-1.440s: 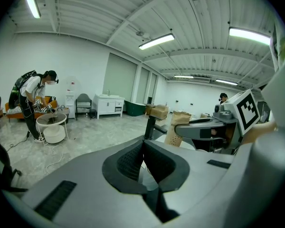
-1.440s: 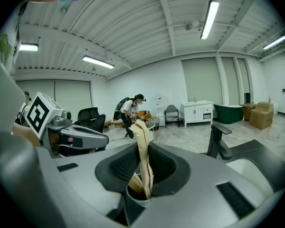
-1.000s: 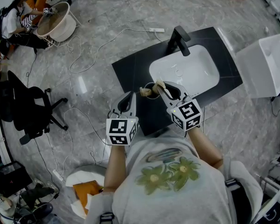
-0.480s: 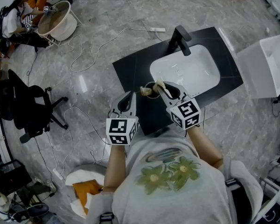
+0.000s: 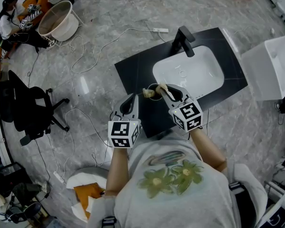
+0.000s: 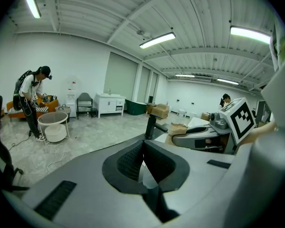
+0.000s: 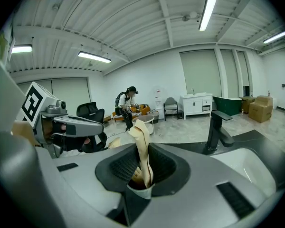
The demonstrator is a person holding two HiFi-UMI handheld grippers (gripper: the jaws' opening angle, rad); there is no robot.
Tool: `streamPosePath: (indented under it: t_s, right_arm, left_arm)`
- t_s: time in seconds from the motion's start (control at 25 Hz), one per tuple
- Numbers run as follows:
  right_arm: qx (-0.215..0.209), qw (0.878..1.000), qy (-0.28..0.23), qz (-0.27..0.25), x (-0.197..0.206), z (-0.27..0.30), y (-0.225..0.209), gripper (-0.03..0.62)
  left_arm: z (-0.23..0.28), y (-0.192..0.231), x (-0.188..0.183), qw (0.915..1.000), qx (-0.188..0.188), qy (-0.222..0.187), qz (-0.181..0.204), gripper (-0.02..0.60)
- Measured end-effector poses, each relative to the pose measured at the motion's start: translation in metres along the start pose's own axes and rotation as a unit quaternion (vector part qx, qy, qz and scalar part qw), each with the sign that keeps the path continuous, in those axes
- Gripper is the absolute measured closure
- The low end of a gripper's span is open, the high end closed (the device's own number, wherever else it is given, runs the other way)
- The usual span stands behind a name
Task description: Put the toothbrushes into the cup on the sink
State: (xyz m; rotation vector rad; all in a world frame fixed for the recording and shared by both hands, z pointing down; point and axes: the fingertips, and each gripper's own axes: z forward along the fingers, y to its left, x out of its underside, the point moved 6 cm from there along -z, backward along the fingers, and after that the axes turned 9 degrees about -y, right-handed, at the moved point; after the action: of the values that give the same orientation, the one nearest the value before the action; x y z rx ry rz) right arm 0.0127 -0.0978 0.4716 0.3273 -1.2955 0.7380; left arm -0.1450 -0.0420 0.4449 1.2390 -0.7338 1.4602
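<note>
Right claw (image 7: pixel 141 169) clamps toothbrush (image 7: pixel 142 144) at cup (image 5: pixel 154 86); left claw (image 6: pixel 143 148) closed, empty.

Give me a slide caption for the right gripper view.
Right gripper shut on a beige toothbrush, with the black faucet and white basin beyond at right.

Tan toothbrush (image 7: pixel 140 137) near upright at the cup (image 7: pixel 138 190) beside the sink (image 5: pixel 190 72)
The right gripper (image 7: pixel 142 167) clamps it, lower end at the cup's mouth. A second toothbrush (image 5: pixel 147 93) leans from the cup, away from the sink's white basin.
</note>
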Motion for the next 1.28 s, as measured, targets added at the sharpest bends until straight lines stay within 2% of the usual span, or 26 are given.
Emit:
streamPosePath:
  t_s: [1.28]
  right_arm:
    - [-0.011,0.999,0.044,0.008,0.033,0.008,-0.007,0.517]
  left_arm:
    - [-0.002,-0.006,0.006,0.9999,-0.008,0.008,-0.007,0.563]
